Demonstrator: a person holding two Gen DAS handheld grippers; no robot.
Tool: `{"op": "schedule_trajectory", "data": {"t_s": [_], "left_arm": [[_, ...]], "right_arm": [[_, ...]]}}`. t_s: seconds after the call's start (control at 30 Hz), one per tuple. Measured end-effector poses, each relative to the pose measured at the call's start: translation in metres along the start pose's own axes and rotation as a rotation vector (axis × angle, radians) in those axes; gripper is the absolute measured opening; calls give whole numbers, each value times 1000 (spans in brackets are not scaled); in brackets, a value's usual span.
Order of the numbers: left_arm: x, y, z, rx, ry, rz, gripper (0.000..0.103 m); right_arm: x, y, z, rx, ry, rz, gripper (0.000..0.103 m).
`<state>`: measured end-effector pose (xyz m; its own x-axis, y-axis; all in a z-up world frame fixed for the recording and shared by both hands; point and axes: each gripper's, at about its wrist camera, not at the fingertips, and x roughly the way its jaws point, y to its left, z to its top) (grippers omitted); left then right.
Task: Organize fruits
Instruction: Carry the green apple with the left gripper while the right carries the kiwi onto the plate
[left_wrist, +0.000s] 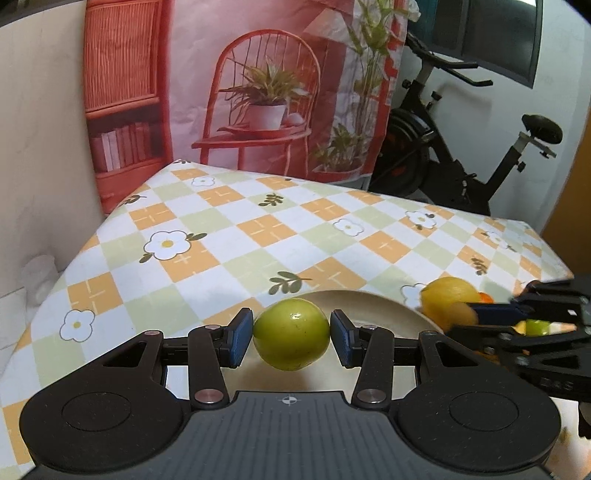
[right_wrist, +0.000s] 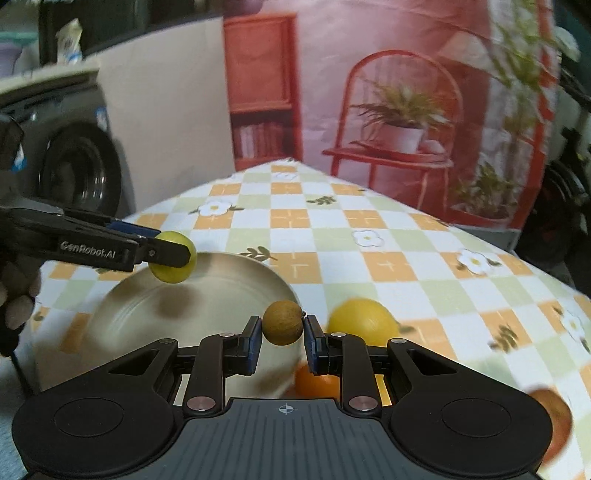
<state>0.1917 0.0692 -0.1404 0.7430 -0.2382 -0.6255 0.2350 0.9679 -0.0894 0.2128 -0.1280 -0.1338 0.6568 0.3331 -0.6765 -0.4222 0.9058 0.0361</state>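
Even, soft indoor light on my feeds, no harsh shadows. Small glare spot on the green fruit (left_wrist: 291, 334). Fisheye bends the tablecloth (left_wrist: 229, 236) edges and darkens the corners. Right wrist view smeared: plate (right_wrist: 122, 306), lemon (right_wrist: 360, 319) and backdrop (right_wrist: 388, 92) blurred. Left wrist view mostly sharp.

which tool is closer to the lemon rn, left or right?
Right. The right tool, shut on a small brown fruit, sits right beside the lemon. The left tool, gripping a green fruit, is farther off, over the plate.
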Motion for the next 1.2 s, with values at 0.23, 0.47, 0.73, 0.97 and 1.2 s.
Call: {"op": "schedule_trajectory", "data": {"t_s": [0.23, 0.47, 0.73, 0.97, 1.2], "left_arm": [[16, 6, 0, 16, 29, -8, 49], [21, 6, -2, 15, 35, -20, 49], [23, 5, -1, 9, 42, -17, 49], [6, 4, 1, -30, -12, -8, 57], [-15, -13, -2, -42, -60, 42, 57]], "right_arm": [[42, 13, 13, -86, 53, 7, 22], [54, 14, 11, -91, 71, 9, 22], [56, 15, 8, -99, 81, 0, 28], [27, 11, 1, -58, -8, -1, 29], [-26, 1, -31, -19, -142, -64, 30]]}}
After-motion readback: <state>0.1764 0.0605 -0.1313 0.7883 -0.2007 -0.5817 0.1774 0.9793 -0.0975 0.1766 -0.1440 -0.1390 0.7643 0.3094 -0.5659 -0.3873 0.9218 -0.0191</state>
